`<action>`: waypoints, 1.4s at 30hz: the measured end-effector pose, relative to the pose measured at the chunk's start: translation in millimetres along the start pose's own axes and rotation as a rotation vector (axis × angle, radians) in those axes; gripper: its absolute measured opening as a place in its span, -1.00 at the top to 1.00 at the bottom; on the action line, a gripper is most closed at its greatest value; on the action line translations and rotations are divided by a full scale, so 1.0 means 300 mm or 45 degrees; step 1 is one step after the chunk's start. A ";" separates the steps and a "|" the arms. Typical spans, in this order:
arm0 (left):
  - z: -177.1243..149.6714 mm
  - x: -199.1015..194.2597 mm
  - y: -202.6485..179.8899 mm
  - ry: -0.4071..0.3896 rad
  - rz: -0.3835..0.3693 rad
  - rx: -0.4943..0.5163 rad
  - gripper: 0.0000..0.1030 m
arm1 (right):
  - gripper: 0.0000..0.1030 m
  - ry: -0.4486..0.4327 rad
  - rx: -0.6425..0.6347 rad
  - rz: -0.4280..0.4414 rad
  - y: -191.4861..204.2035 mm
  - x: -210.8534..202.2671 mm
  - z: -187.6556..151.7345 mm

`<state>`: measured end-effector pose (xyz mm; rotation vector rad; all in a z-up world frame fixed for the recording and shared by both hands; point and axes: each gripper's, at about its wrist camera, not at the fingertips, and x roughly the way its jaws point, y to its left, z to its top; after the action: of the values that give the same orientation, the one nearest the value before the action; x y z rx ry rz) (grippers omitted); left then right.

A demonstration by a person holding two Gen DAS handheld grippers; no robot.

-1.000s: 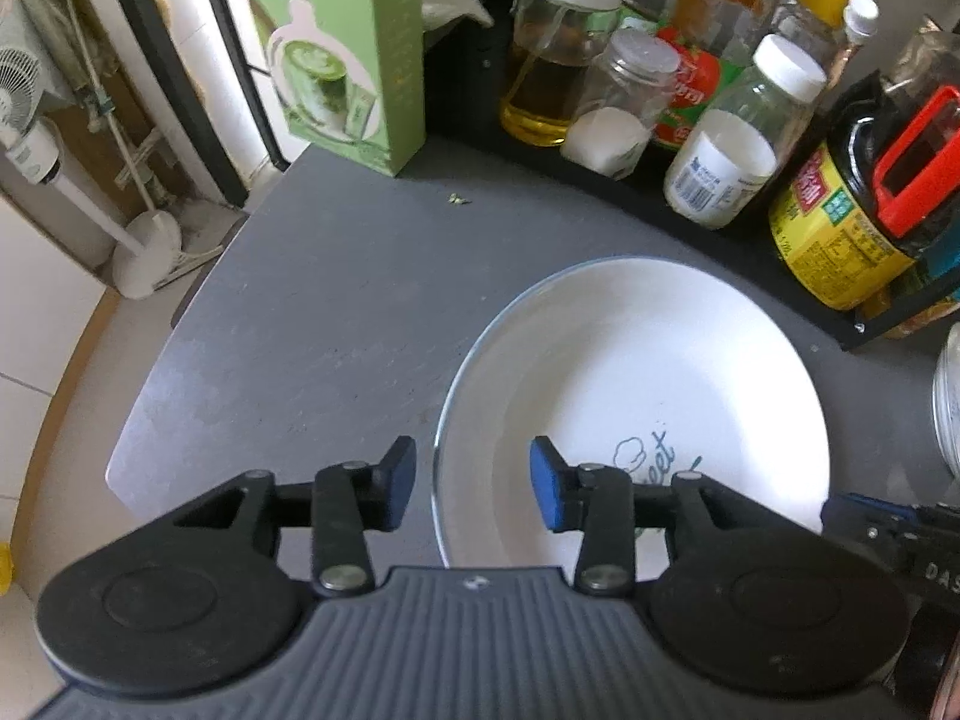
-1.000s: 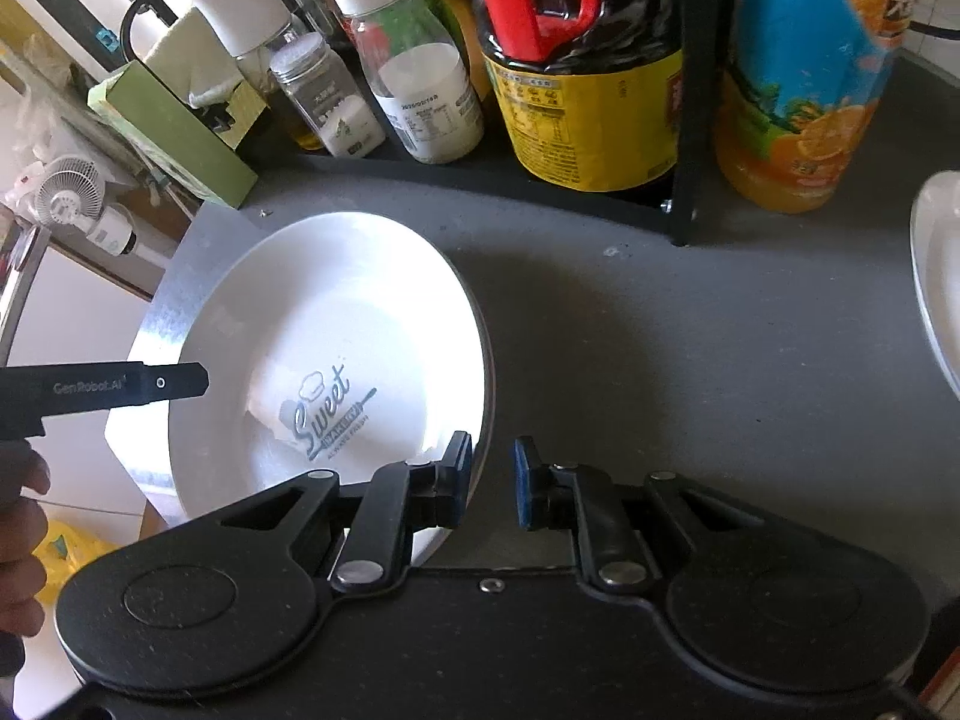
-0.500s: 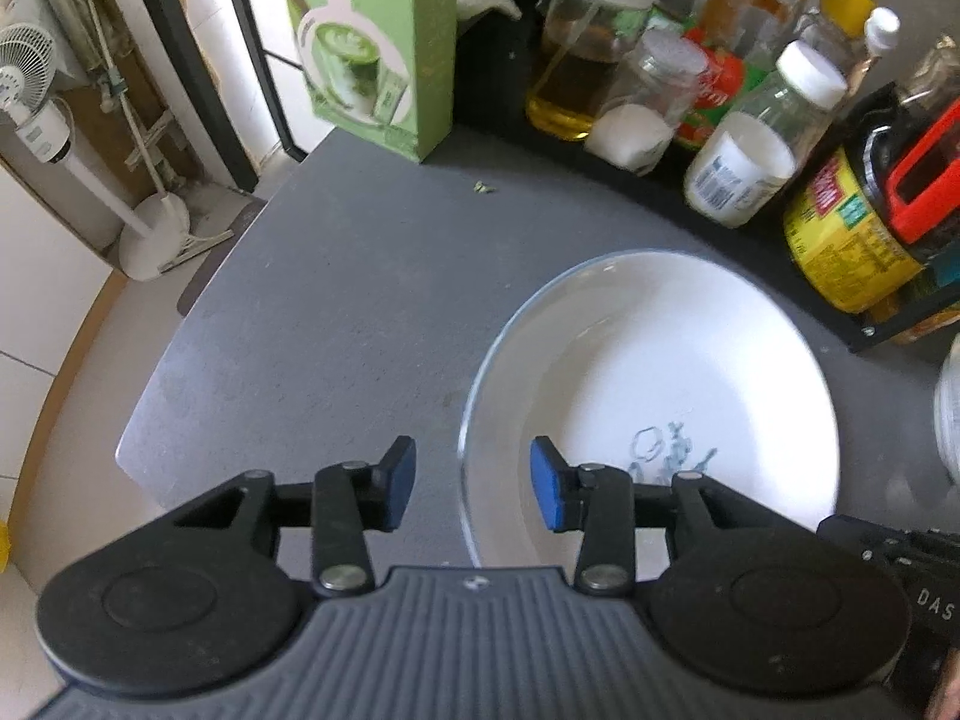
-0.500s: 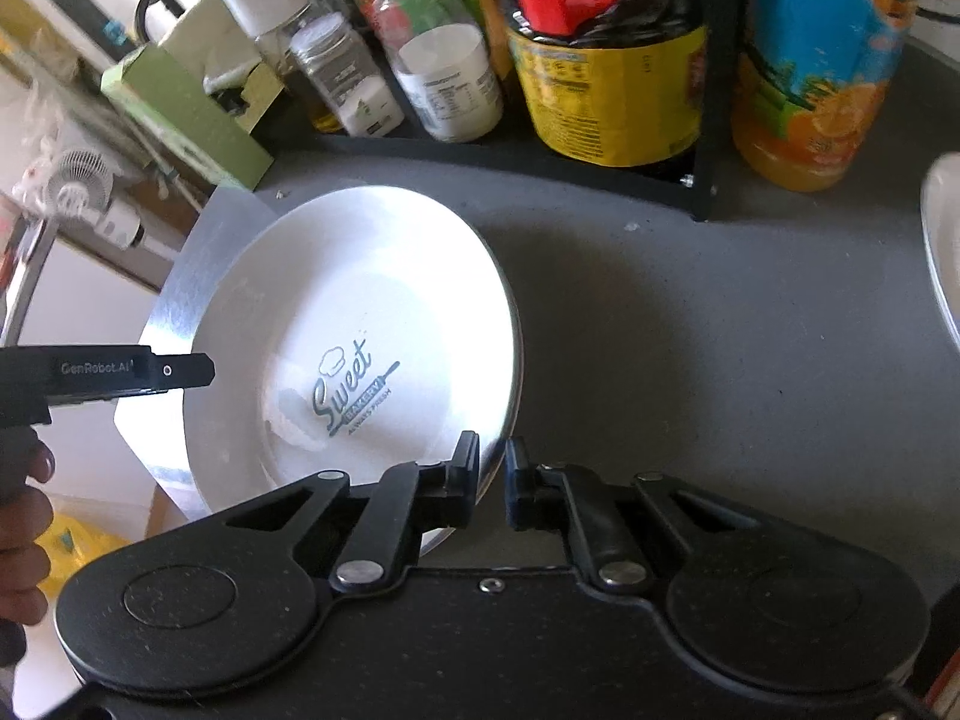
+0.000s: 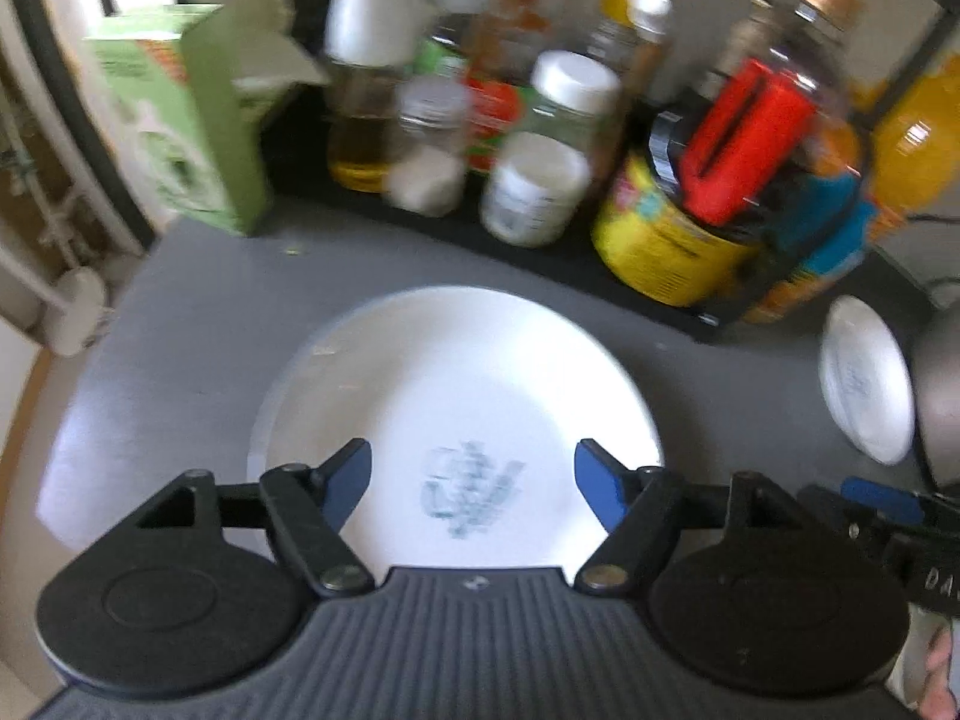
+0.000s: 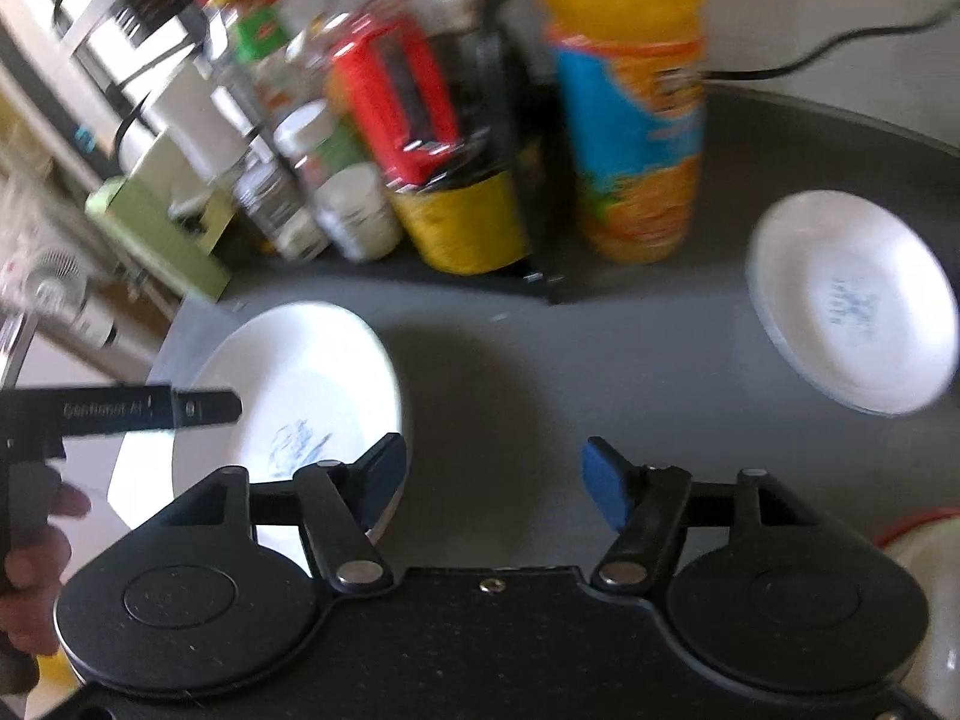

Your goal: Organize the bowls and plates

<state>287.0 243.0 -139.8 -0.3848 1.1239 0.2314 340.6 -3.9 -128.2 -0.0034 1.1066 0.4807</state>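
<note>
**Both tongs let go of the big plate**

My left tongs [image 5: 473,471] have just been opening and stand wide, blue pads apart, nothing pressed between them; they hover over the large white plate [image 5: 480,384], whose blue-green print lies between the two pads in that view. My right tongs [image 6: 495,474] have also just been opening and are wide, with only bare grey counter [image 6: 600,372] between the pads. The left pad of that pair sits at the near rim of the same large plate [image 6: 312,384], which lies flat near the counter's left end.

In the right view the left tool's arm crosses the plate, and its white lettering reads roughly "GenRobot.AI", though it is blurred. My hand [image 6: 36,546] grips that tool at the picture's left edge. The plate's print is too smeared to read.

Farther right on the counter lies a smaller white plate [image 6: 852,306] with a similar blue print, well apart from the large one. Behind both stands a black rack of bottles: a dark jug with a red handle [image 6: 396,108] and yellow label, an orange drink bottle [image 6: 636,114], white-capped jars [image 5: 546,150], and a green carton [image 5: 180,120]. Their labels are too blurred to read.
</note>
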 end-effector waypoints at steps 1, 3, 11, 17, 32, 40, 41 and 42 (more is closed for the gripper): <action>0.000 0.005 -0.025 0.008 -0.012 0.013 -0.42 | -0.37 -0.014 0.029 -0.005 -0.028 -0.013 0.000; -0.006 0.013 -0.068 0.004 -0.016 0.034 -0.43 | -0.44 -0.038 0.078 -0.020 -0.082 -0.039 -0.003; -0.014 0.038 -0.279 -0.002 -0.090 0.144 -0.49 | -0.59 -0.119 0.180 -0.105 -0.259 -0.136 -0.028; -0.019 0.078 -0.447 -0.004 -0.128 0.221 -0.50 | -0.59 -0.144 0.225 -0.152 -0.366 -0.180 -0.070; -0.041 0.219 -0.740 0.013 -0.170 0.307 -0.44 | -0.46 -0.194 0.231 -0.258 -0.527 -0.219 -0.105; -0.040 0.316 -0.821 0.050 -0.173 0.243 -0.10 | -0.46 -0.172 0.188 -0.289 -0.553 -0.213 -0.115; -0.042 0.334 -0.836 0.067 -0.175 0.239 -0.06 | -0.46 -0.171 0.180 -0.296 -0.555 -0.210 -0.117; -0.043 0.347 -0.848 0.078 -0.187 0.237 -0.04 | -0.45 -0.170 0.175 -0.303 -0.555 -0.207 -0.118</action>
<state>414.0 4.6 -192.7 -0.3087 1.1615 -0.0147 350.4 -184.8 -129.9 0.0171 0.9910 0.1885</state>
